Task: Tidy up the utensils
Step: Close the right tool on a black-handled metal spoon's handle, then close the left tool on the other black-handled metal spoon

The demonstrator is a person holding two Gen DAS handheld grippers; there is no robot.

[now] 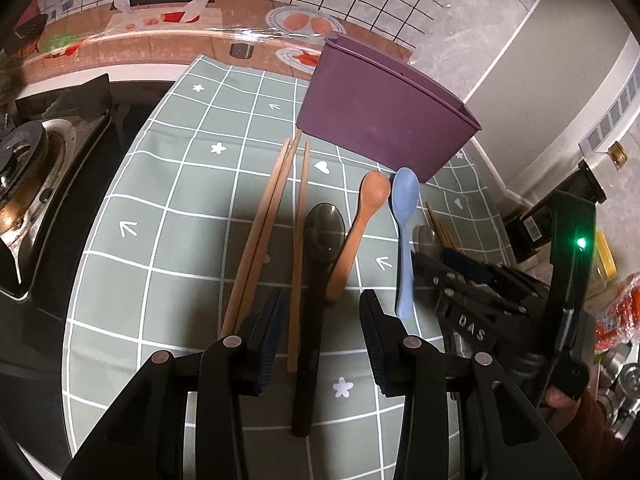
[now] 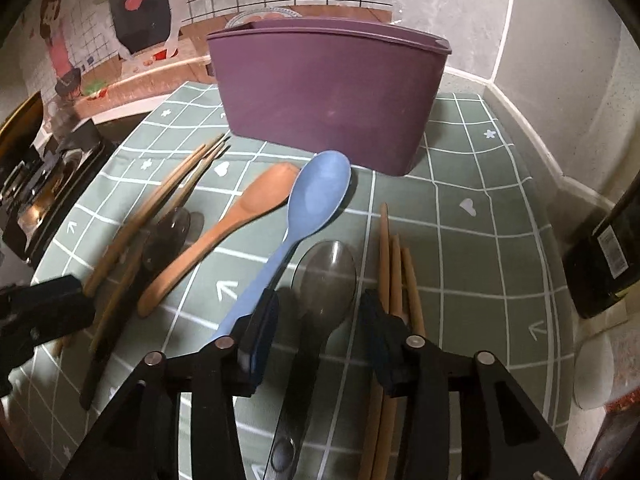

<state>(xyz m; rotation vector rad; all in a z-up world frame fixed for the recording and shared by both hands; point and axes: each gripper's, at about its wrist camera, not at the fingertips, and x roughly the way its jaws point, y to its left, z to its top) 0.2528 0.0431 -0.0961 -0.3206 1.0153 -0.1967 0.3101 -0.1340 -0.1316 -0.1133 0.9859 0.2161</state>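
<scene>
A purple utensil holder (image 1: 380, 112) (image 2: 328, 100) stands at the back of a green checked cloth (image 1: 168, 240) (image 2: 480, 240). In front of it lie wooden chopsticks (image 1: 260, 232), a dark spoon (image 1: 320, 236), a wooden spoon (image 1: 360, 232) (image 2: 224, 228) and a blue spoon (image 1: 405, 220) (image 2: 308, 208). My left gripper (image 1: 322, 320) is open above the dark spoon's handle and one chopstick. My right gripper (image 2: 322, 332) is open astride a clear grey spoon (image 2: 324, 276), its pads apart from the handle. Three more chopsticks (image 2: 396, 280) run under its right finger. The right gripper (image 1: 460, 276) also shows in the left wrist view.
A gas stove (image 1: 40, 180) (image 2: 48, 184) borders the cloth on the left. A dark bottle (image 2: 604, 260) stands at the right edge by the wall corner. Red packets (image 1: 616, 312) lie at the far right. A picture-covered wall rises behind the holder.
</scene>
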